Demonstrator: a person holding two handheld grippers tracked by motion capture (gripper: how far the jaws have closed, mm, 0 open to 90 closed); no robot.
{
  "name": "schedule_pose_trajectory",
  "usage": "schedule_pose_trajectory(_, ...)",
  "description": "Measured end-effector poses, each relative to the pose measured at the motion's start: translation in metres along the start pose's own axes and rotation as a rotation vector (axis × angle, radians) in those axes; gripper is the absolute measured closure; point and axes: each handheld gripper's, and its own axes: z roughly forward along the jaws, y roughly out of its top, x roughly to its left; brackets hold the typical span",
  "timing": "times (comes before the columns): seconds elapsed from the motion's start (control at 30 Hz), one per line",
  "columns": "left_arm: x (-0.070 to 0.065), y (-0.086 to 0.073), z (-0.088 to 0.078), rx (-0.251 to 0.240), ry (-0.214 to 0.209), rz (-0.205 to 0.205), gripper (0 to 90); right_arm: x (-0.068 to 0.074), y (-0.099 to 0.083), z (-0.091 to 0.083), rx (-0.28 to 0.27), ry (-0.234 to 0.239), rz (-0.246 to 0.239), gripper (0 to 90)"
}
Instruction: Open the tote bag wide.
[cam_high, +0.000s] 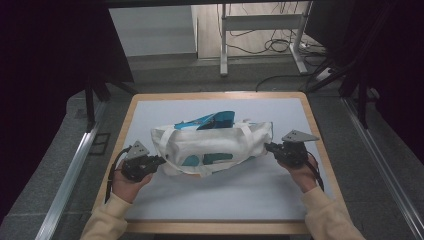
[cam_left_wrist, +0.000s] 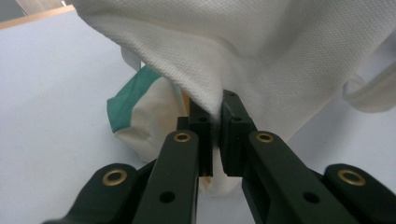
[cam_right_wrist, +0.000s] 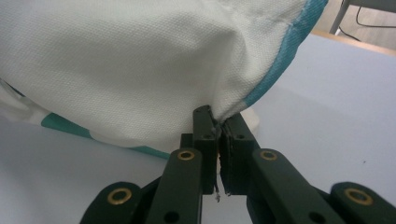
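A white cloth garment with teal patches (cam_high: 212, 142) lies bunched in the middle of the pale table mat (cam_high: 225, 192). My left gripper (cam_high: 159, 161) is at its left end, shut on a pinch of the white cloth (cam_left_wrist: 243, 51); in the left gripper view (cam_left_wrist: 216, 116) the fabric runs down between the pads. My right gripper (cam_high: 270, 147) is at the right end, shut on the hem beside a teal edge (cam_right_wrist: 289, 42), which the right gripper view (cam_right_wrist: 218, 122) shows close up. A teal-and-white fold (cam_left_wrist: 140, 107) rests on the mat under the lifted cloth.
The mat lies on a wooden-edged table (cam_high: 320, 135). Metal rails (cam_high: 70, 175) run along both sides of the table. Beyond the far edge stand a desk frame (cam_high: 260, 30) and loose cables on the floor.
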Motion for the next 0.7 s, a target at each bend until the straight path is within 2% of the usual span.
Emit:
schedule_pose_trajectory(0.37,0.002,-0.009,0.012,0.045,0.009,-0.006,85.7,0.000,-0.009,0.011,0.050,0.006,0.009,85.0)
schedule_pose_trajectory(0.43,0.002,-0.011,0.015,0.058,0.016,-0.002,85.7,0.000,-0.010,0.011,0.057,0.004,0.008,85.0)
schedule_pose_trajectory(0.47,0.003,-0.012,0.018,0.081,0.029,0.005,85.8,0.000,-0.011,0.012,0.070,-0.001,0.001,85.0)
schedule_pose_trajectory(0.57,0.006,-0.017,0.024,0.102,0.013,-0.020,85.8,0.001,-0.014,0.015,0.081,0.001,0.005,85.0)
schedule_pose_trajectory(0.7,0.004,-0.019,0.032,0.128,0.014,-0.020,85.9,0.001,-0.017,0.018,0.107,0.004,0.007,85.0)
